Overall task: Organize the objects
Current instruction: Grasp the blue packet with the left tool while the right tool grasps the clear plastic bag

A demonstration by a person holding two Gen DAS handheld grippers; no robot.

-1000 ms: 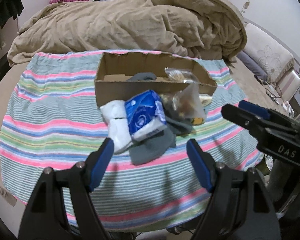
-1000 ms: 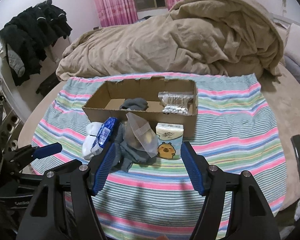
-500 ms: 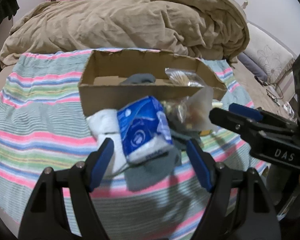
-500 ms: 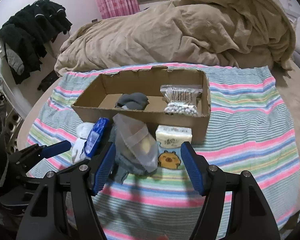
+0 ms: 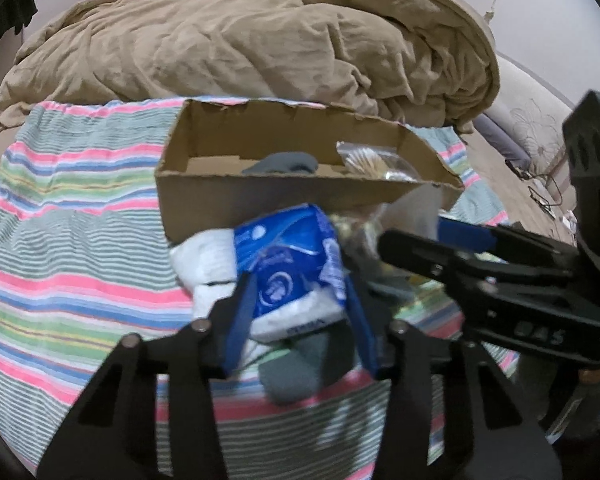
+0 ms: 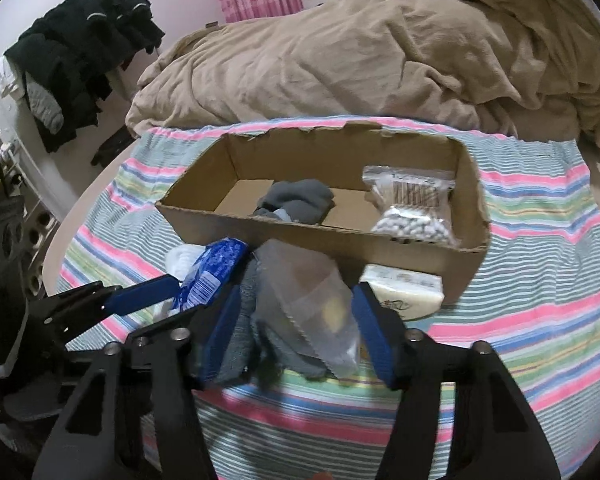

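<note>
A cardboard box [image 5: 260, 196] [image 6: 440, 256] on the striped cloth holds a grey sock [image 6: 296, 200] and a bag of cotton swabs [image 6: 412, 208]. In front of it lie a blue tissue pack [image 5: 292, 276] [image 6: 216, 272], a white sock [image 5: 204, 264], a grey sock [image 5: 300, 364] [image 6: 240, 340], a clear plastic bag [image 6: 308, 304] and a yellow-bear tissue pack [image 6: 404, 292]. My left gripper [image 5: 300, 312] has its jaws closed in around the blue tissue pack. My right gripper [image 6: 296, 328] is open, with its jaws on either side of the clear bag.
A rumpled tan duvet [image 5: 260, 40] lies behind the box. Dark clothes [image 6: 84, 48] hang at the left wall. A cushioned seat [image 5: 540, 120] stands to the right. The striped cloth [image 6: 540, 280] extends right of the box.
Both grippers moved forward toward the pile. The left jaws narrowed around the blue tissue pack. The right jaws now straddle the clear bag.
</note>
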